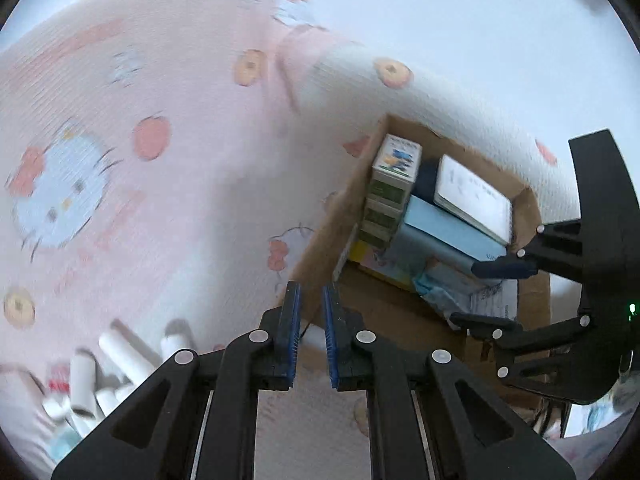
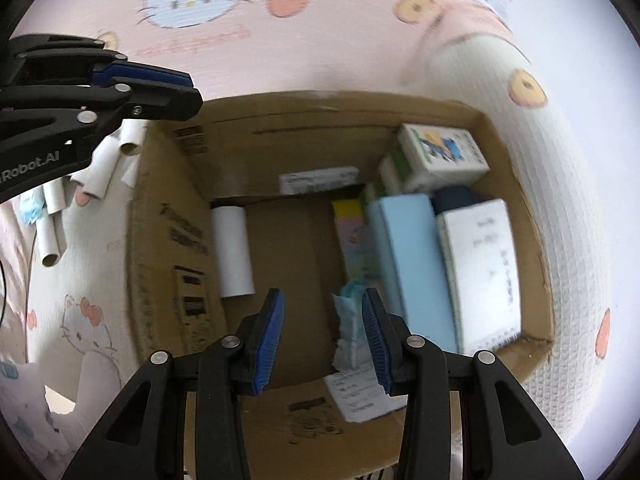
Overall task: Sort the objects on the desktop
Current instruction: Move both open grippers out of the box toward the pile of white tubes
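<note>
**Two grippers over a half-filled cardboard box: risks, and what each camera caught**

In the left wrist view, a pile of white paper tubes (image 1: pixel 100 376) lay at the lower left on a pink cartoon-cat cloth (image 1: pixel 120 140). The left gripper (image 1: pixel 311 340) sat at bottom centre, its jaws narrow with only a slim gap and nothing between them. To the right stood the cardboard box (image 1: pixel 336 216), holding a stack of small green cartons (image 1: pixel 390 196), a pale blue box (image 1: pixel 448 228) and a white booklet (image 1: pixel 472 196). The right gripper (image 1: pixel 492 292) reached in over the box from the far right edge.

In the right wrist view, the left gripper (image 2: pixel 176 88) showed at upper left, with the tubes (image 2: pixel 96 176) behind it. One white tube (image 2: pixel 234 252) lay inside the box (image 2: pixel 168 240) near its left wall. The right gripper (image 2: pixel 324 340) sat at bottom centre, jaws partly open, a crumpled blue-and-white paper scrap (image 2: pixel 350 320) against the right pad; whether it was gripped could not be told.

Judged risks: both frames were blurred, so the scrap might slip free outside the box. The two grippers were close over the box and could collide. The tube pile looked loose, so a narrow-jawed reach might scatter it.

Only the right view showed the tube already in the box and the box floor. Only the left view showed how many tubes remained outside.
</note>
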